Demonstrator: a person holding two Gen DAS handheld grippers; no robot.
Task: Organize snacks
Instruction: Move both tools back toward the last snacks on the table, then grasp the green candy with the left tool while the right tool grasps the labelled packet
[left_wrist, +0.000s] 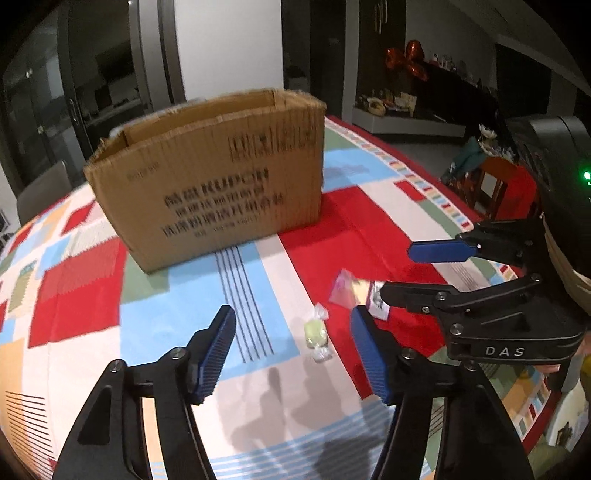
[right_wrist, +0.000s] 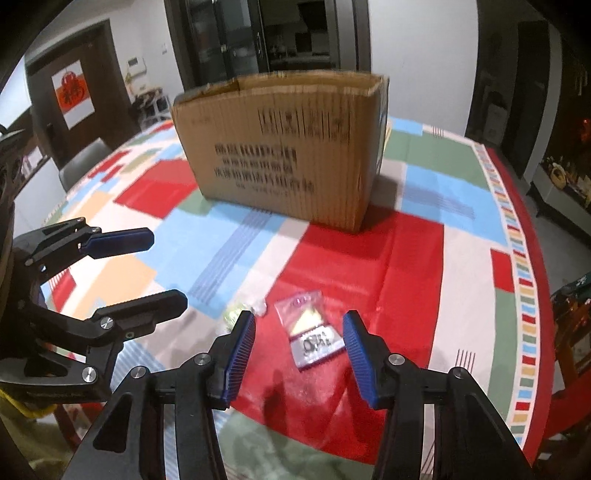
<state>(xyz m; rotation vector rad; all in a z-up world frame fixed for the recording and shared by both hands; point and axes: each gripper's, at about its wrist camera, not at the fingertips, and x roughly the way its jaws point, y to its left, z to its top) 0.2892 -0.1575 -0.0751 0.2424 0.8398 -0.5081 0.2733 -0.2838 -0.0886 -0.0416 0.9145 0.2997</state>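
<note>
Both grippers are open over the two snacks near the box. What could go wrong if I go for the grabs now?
1. The left gripper and right gripper sit close together; closing in at once could make them collide.
2. The flat snack packet may slide on the tablecloth.
3. The small green candy could be nudged away.

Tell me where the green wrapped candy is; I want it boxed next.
The green wrapped candy lies on the tablecloth between the open left gripper jaws, left of the flat snack packet.
</note>
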